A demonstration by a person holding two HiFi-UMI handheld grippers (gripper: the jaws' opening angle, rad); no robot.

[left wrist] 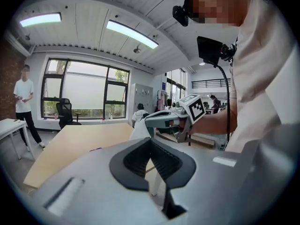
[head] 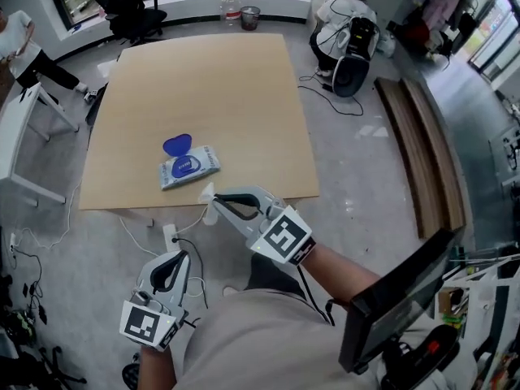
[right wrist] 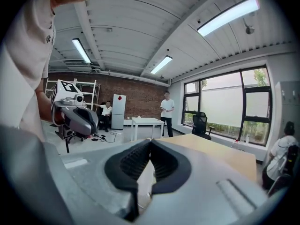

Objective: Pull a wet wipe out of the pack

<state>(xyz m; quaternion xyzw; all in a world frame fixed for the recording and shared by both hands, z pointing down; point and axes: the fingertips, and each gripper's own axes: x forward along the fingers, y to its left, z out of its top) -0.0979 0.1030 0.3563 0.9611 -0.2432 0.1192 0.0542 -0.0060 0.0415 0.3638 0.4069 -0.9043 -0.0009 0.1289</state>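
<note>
Closest in, low at left: grey left hand-held gripper [head: 180,257] with its black-and-white marker cube, short of the light wooden table [head: 211,88], jaws pressed together on nothing.

Further up, left of centre on the table: flat pale-blue soft plastic wipe pack [head: 188,167]. Long axis left to right with a slight tilt, rounded blue lid [head: 177,145] flipped open on the far side.

Just right of that, over the table's near edge: grey right hand-held gripper [head: 215,203], jaws clamped on a small crumpled white wet wipe [head: 207,192]. Looks fully out of the pack and apart from it, with no strand visibly linking them.

Pack up and to the left of the right jaws, much nearer that gripper than the left one. Probably only the setting down left to do.
</note>
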